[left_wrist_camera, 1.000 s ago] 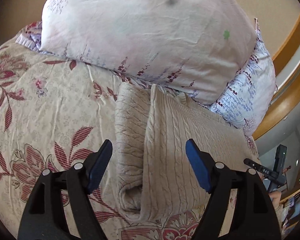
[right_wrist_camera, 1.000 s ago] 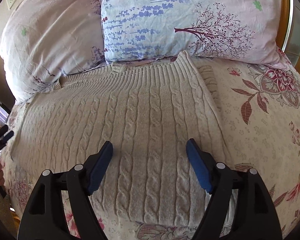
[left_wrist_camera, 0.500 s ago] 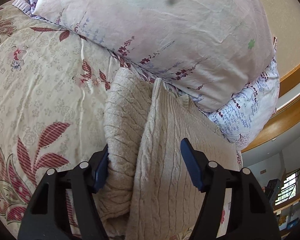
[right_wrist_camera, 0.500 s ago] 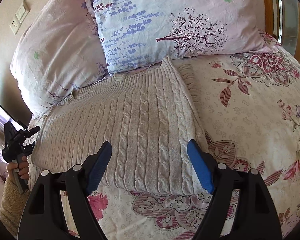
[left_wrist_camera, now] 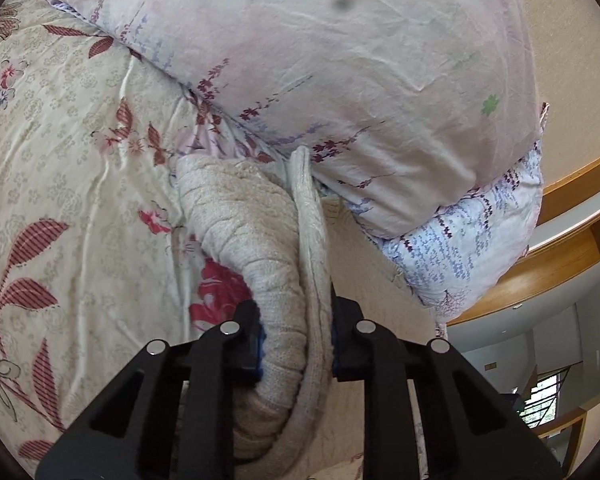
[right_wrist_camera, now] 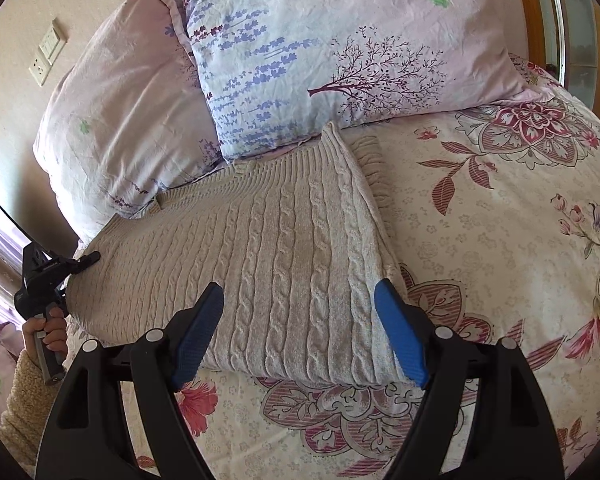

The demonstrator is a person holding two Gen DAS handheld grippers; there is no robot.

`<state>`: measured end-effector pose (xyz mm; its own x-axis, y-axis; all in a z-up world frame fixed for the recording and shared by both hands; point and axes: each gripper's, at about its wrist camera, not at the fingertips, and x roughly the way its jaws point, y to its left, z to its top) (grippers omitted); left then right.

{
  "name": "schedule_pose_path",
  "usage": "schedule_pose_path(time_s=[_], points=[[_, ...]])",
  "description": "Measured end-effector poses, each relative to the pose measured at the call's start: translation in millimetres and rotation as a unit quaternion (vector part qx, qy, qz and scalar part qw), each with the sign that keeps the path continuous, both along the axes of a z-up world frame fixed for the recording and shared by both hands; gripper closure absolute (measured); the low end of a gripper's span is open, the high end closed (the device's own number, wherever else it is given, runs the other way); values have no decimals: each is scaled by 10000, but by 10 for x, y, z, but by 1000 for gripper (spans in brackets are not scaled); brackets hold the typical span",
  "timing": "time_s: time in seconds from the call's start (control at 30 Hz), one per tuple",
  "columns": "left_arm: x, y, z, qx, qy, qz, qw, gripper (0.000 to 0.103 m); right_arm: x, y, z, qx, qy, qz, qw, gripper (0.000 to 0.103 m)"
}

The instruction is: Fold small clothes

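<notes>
Pinching the sweater's (left_wrist_camera: 256,232) left edge, the left gripper (left_wrist_camera: 296,344) has just been closing its jaws, and now the blue pads press on a thick roll of knit, sleeve and side gathered together, lifted a little off the bed (left_wrist_camera: 60,160). That bite looks taken so the whole side can be carried over in one piece rather than trailing a loose sleeve. The sweater itself lies across the head end of the bed, its collar touching the pillows (right_wrist_camera: 340,40), its body flat and already narrowed by a fold along the right side. From the right, the person's hand (right_wrist_camera: 50,326) shows at the far left edge of the knit, gripping its tool there. The right gripper (right_wrist_camera: 300,332) hangs over the sweater's near hem with its jaws spread wide and nothing between the pads; I'd guess it waits to take the right corner, so both sides rise together for the next fold.
</notes>
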<state>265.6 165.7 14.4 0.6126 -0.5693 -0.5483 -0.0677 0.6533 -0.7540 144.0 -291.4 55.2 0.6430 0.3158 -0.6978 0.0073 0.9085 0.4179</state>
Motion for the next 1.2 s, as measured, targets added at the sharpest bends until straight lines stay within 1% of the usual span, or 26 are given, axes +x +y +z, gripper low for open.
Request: schedule_pose_path(time_s=[0.1,0.2,0.3,0.4,0.5,0.63,0.73,0.8,0.83,0.87,0.93,0.97,1.0,1.03,1.1,1.13,1.2], points=[[-1,-202,214,-125,-232,-101,9996,84,-37,-82,29,13,-95,-89,9999,24],[20,-523,441,-281,-466,-311,9980,84,-78,-199,37,104,-144,-191,9997,24],[62,-953,660,-372,-703,-582,9951,84,-110,-320,35,167,-158,-291,9993,24],[126,-1464,771,-413,-807,-866,9921,85,-144,-432,22,225,-158,-376,9989,24],[173,-2003,735,-430,-778,-1160,9893,85,-185,-535,9,259,-149,-451,9985,24],[212,-2677,563,-354,-614,-1596,9846,85,-255,-656,-22,288,-147,-582,9978,24],[236,-3098,382,-185,-397,-1896,9809,85,-290,-741,-42,312,-125,-696,9970,24],[253,-3301,240,-135,-191,-2058,9783,84,-311,-784,-48,351,-113,-758,9964,24],[260,-3369,181,-140,-104,-2138,9767,83,-316,-807,-51,374,-106,-787,9961,24],[263,-3399,139,-238,-46,-2189,9754,82,-317,-826,-50,396,-100,-808,9959,24],[249,-3380,144,-501,-73,-2313,9716,72,-315,-868,-44,462,-110,-828,9954,24],[228,-3332,189,-626,-149,-2361,9696,69,-311,-886,-34,507,-121,-836,9951,24],[200,-3260,245,-718,-231,-2392,9680,63,-305,-911,-26,581,-138,-832,9947,24],[175,-3170,315,-767,-333,-2400,9672,54,-296,-932,-14,687,-155,-825,9941,24],[85,-2930,448,-670,-574,-2323,9686,45,-268,-974,5,971,-192,-758,9922,24],[35,-2783,502,-519,-684,-2201,9717,43,-242,-995,8,1152,-203,-695,9907,24],[-6,-2509,555,-125,-742,-1927,9784,40,-157,-1017,-3,1542,-157,-558,9863,24]])
